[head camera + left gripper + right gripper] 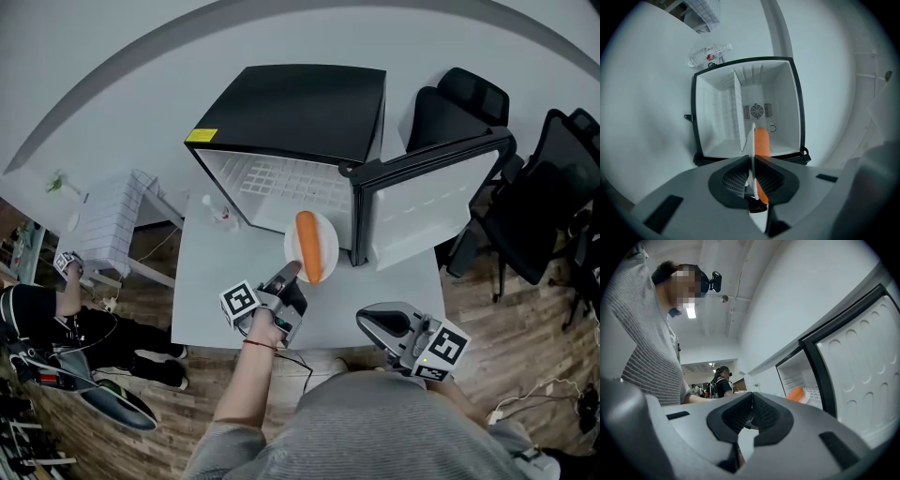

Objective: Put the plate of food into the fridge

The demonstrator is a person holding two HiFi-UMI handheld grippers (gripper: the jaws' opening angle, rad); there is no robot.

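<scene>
Nearest, the right gripper (pixel 750 399) hangs at 4 o'clock of the plate, jaws together on nothing. It stands well apart from the plate, so the left hand is the nearer one.

In the head view the left gripper (pixel 291 272) is clamped on the near rim of the white plate (pixel 328 236) and carries it above the table (pixel 211 300). The plate lies at 1 o'clock from that gripper, just in front of the fridge mouth.

One long orange piece of food (pixel 307 246) lies on the plate, its long axis running 6 to 12 – straight toward the opening.

The black fridge (pixel 300 103) sits at 12 o'clock, its door (pixel 427 202) swung wide to 3 o'clock. Inside I make out only a white wire shelf (pixel 281 178) – so the coming move is probably a straight push toward 12.

A bottle (pixel 221 215) lies at the fridge's 9 o'clock corner.
</scene>
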